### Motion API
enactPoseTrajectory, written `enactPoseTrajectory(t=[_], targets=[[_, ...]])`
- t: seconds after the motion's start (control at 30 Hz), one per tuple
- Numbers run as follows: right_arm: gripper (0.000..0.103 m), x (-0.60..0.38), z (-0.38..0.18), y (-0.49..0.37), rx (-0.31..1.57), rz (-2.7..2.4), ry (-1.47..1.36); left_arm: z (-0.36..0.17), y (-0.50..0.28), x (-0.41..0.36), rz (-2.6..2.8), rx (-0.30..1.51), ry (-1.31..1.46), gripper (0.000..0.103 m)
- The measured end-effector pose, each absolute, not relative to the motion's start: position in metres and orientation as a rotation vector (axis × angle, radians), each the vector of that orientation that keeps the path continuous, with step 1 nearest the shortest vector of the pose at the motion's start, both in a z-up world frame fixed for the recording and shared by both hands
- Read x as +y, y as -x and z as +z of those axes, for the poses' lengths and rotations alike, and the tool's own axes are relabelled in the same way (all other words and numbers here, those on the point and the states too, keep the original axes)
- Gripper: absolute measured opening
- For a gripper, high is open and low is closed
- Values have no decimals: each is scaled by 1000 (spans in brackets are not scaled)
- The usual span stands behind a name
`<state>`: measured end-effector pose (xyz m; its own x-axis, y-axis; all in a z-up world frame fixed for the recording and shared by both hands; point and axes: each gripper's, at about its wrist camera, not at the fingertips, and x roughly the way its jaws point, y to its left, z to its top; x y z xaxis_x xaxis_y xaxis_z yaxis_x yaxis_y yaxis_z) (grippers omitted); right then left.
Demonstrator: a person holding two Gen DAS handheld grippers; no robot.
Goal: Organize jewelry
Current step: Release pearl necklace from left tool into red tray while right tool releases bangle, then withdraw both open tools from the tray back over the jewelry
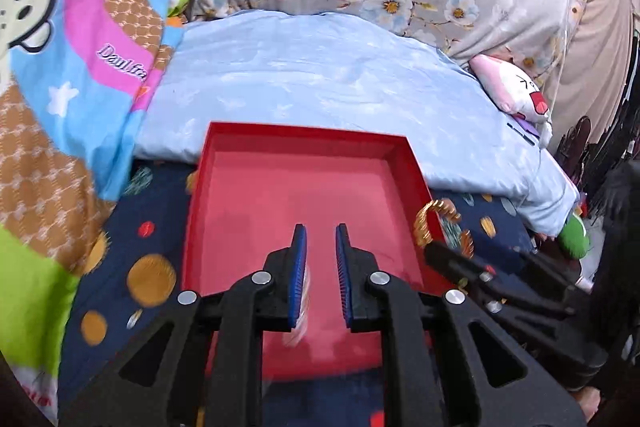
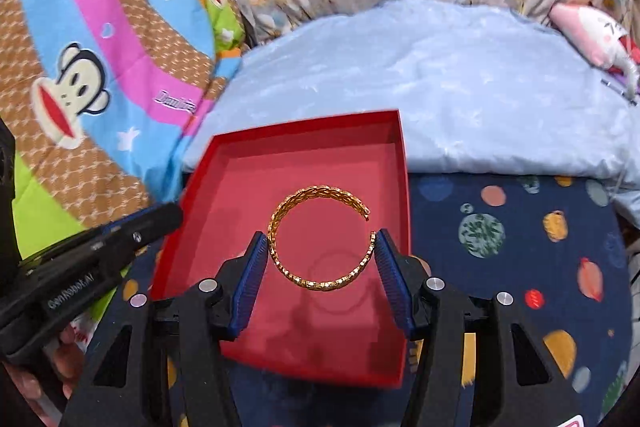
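Two grippers: we see both over the red box (image 2: 200, 163).
Right gripper (image 2: 318, 255): clamps the gold bangle (image 2: 280, 223) above the box floor.
Left gripper (image 1: 321, 251): narrow gap; something blurred beside one pad, perhaps held.
Room: bare box floor ahead.

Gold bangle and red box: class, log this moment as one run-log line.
right tool: shut on gold bangle, above red box | left tool: open, over box | bangle: not yet released

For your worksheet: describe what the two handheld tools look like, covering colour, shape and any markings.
Both the left tool and right tool are black plastic, with triangular cut-outs, silver round pivot bolts and blue ribbed finger pads. White lettering runs along the left tool's side. No cables or sleeves are visible.
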<state>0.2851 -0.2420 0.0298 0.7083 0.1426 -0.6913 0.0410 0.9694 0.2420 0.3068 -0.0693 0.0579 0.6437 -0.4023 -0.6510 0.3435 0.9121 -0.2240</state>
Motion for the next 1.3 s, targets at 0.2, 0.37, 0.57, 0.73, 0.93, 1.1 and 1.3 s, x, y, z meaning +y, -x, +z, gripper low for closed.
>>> enactPoseTrajectory(t=[0.2, 0.37, 0.57, 0.73, 0.93, 1.1, 1.3], targets=[[55, -240, 5, -315, 848, 70, -250, 37, -335, -80, -389, 797, 33, 14], [56, -231, 1, -315, 848, 61, -206, 39, -326, -76, -342, 762, 5, 52], [60, -234, 24, -263, 775, 26, -180, 55, -291, -44, -291, 741, 46, 68], [66, -229, 36, -175, 724, 16, -124, 61, -219, -7, -246, 704, 15, 80], [66, -211, 18, -75, 762, -2, -106, 31, -141, 25, -212, 777, -5, 80], [66, -200, -2, -28, 809, 6, -144, 3, -104, 30, -204, 853, 0, 80], [66, -198, -13, -3, 850, -2, -177, -19, -105, 16, -205, 896, 1, 70]])
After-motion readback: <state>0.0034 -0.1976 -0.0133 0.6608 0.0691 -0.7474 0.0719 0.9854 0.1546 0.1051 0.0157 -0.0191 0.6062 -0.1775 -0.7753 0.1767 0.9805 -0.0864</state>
